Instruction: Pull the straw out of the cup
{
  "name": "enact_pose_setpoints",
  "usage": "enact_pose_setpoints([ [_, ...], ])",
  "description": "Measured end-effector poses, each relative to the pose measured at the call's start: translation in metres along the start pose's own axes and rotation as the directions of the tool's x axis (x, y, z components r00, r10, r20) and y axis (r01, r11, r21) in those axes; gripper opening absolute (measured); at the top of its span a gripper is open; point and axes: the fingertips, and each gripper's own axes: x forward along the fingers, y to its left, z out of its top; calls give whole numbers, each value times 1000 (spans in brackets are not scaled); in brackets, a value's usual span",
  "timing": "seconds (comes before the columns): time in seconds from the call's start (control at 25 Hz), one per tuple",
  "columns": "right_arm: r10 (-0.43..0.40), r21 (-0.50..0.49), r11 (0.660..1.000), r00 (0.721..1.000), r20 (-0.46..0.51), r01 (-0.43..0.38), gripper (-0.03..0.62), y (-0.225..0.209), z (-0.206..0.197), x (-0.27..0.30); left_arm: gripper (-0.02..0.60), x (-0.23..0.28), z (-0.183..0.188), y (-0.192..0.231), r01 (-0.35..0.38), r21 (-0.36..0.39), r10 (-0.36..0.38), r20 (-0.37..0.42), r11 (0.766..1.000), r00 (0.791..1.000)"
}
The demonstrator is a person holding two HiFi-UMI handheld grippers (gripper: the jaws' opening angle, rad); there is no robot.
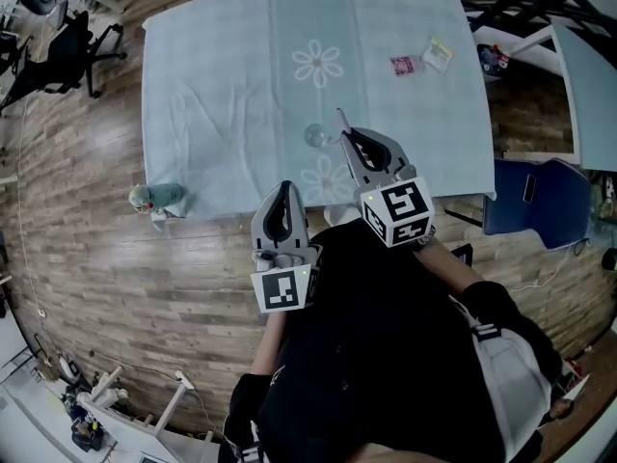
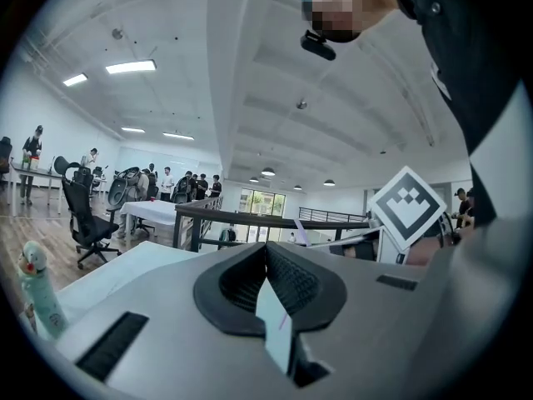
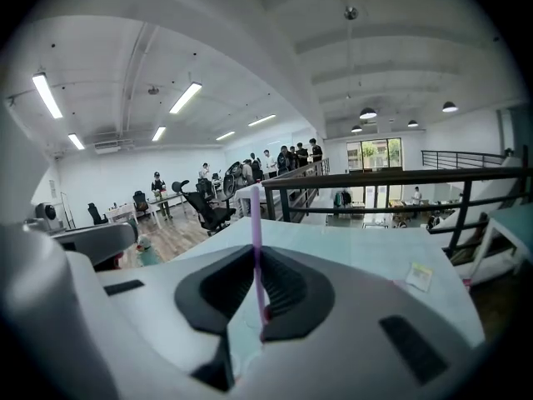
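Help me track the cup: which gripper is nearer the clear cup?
Right. The right gripper, gripping the thin purple straw, is just beside the clear cup; the left gripper sits back at the near edge of the table.

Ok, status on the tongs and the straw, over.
Right tongs shut on the straw. Straw out of the cup. Left tongs shut, empty. Nothing in the way.

Thin purple straw (image 3: 256,248) (out of the clear cup (image 1: 316,136)) sits pinched in the right gripper (image 1: 350,138).
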Motion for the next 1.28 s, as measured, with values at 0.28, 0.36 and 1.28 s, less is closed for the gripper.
enact_pose_setpoints([
  [0.28,10,9,1000,992,126,-12,35,-1,27,-37,15,3,9,-27,48,18,-48,48,999,998],
  [0.36,29,-6,1000,985,168,-29,35,4,35,-47,15,2,17,-31,47,15,-48,68,999,997],
  [1.28,127,-96,992,776,618,-86,35,25,104,-142,15,8,66,-45,88,0,-86,179,996,980],
])
